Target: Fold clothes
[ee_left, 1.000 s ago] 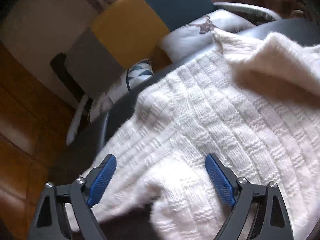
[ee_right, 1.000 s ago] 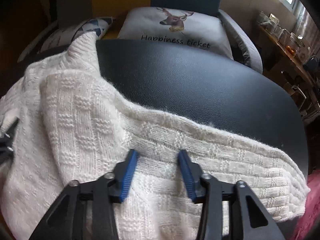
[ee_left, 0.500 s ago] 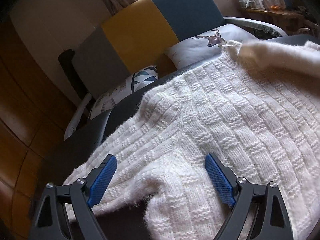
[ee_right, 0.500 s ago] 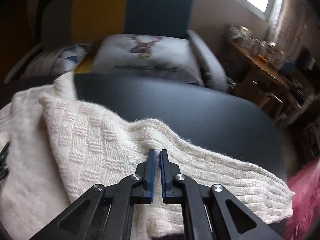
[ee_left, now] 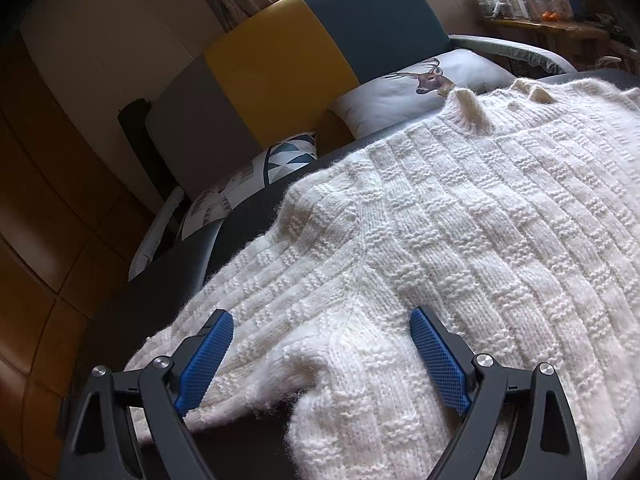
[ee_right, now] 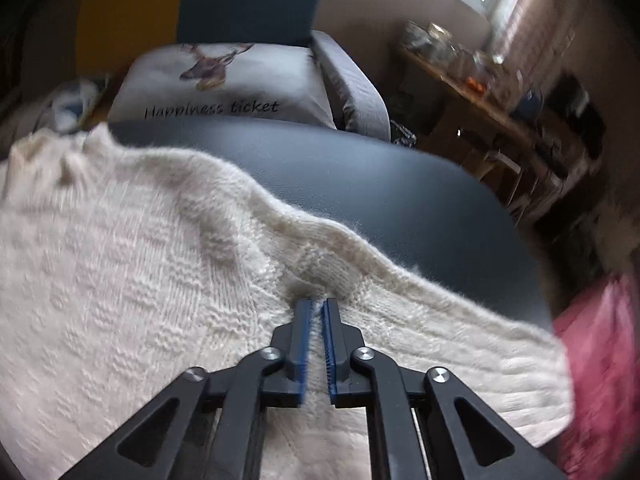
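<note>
Sweater [ee_left: 460,240] beside deer pillow [ee_left: 416,88]

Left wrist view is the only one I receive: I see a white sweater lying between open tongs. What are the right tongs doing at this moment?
Observer: The right tongs are almost closed on a pinched fold of the sweater, where the sleeve begins. Their jaws have just been opening a little, with the knit between them.
Operator: Thank you. Is there something else near that sleeve which I cannot see?
Observer: Yes, a pink cloth shows just past the end of the sleeve, at the right side of the dark table. It is blurred, so I cannot tell whether it lies on the table or beside it.
</note>
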Motion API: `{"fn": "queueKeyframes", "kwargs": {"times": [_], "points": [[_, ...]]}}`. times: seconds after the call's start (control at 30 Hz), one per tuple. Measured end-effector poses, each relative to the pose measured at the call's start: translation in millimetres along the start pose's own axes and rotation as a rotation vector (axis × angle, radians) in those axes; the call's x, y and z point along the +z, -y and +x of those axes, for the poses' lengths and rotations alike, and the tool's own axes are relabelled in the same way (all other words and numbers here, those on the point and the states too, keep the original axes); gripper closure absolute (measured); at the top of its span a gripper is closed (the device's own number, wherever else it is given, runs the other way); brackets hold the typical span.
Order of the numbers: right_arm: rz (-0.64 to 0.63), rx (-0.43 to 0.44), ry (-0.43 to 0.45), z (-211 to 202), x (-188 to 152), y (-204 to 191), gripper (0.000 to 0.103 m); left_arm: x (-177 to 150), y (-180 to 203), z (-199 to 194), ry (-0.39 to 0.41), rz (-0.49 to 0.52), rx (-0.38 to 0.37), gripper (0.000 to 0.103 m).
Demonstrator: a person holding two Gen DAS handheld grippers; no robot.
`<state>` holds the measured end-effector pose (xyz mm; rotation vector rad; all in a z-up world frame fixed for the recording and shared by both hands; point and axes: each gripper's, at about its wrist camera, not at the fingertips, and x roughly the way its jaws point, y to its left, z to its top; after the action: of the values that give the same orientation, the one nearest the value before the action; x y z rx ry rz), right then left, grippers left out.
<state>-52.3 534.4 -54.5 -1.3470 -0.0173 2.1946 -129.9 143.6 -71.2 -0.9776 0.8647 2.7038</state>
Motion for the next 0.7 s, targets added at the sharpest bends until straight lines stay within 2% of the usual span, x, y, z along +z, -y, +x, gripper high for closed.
{"fn": "queueKeyframes", "kwargs": {"times": [0.03, 0.07, 0.13, 0.17, 0.2, 0.27, 0.33, 0.43, 0.57, 0.63, 0.7], "points": [[0.013, 0.008, 0.029, -13, -2, -1, 0.085, 0, 0, 0, 0.001, 0.000, 0.000, 0.011], [0.037, 0.053, 0.071, -30, -6, -2, 0.081, 0, 0, 0, 0.002, 0.000, 0.001, 0.011], [0.051, 0.207, 0.108, -56, -14, -14, 0.080, 1, -2, 1, 0.001, 0.000, -0.004, 0.010], [0.027, 0.304, 0.087, -68, -23, -27, 0.080, 1, -3, 1, 0.000, -0.001, -0.009, 0.010], [-0.008, 0.364, 0.054, -74, -33, -39, 0.080, 1, -4, 2, 0.002, 0.003, -0.012, 0.010], [-0.090, 0.426, -0.008, -83, -54, -64, 0.080, -1, -6, 2, 0.025, 0.037, -0.003, 0.010], [-0.192, 0.426, -0.065, -85, -79, -90, 0.080, -3, -9, 3, 0.037, 0.052, -0.003, 0.010], [-0.243, 0.350, 0.006, -89, -93, -102, 0.080, -2, -14, 8, 0.026, 0.039, -0.010, 0.006], [-0.137, 0.400, 0.030, -80, -84, -93, 0.080, 2, -10, 4, 0.025, 0.079, 0.023, 0.007], [-0.063, 0.458, 0.038, -92, -87, -71, 0.080, -1, -15, -7, 0.007, 0.086, -0.034, 0.009], [0.010, 0.508, 0.074, -111, -95, -47, 0.080, -10, -27, -23, -0.015, 0.041, -0.112, 0.009]]}}
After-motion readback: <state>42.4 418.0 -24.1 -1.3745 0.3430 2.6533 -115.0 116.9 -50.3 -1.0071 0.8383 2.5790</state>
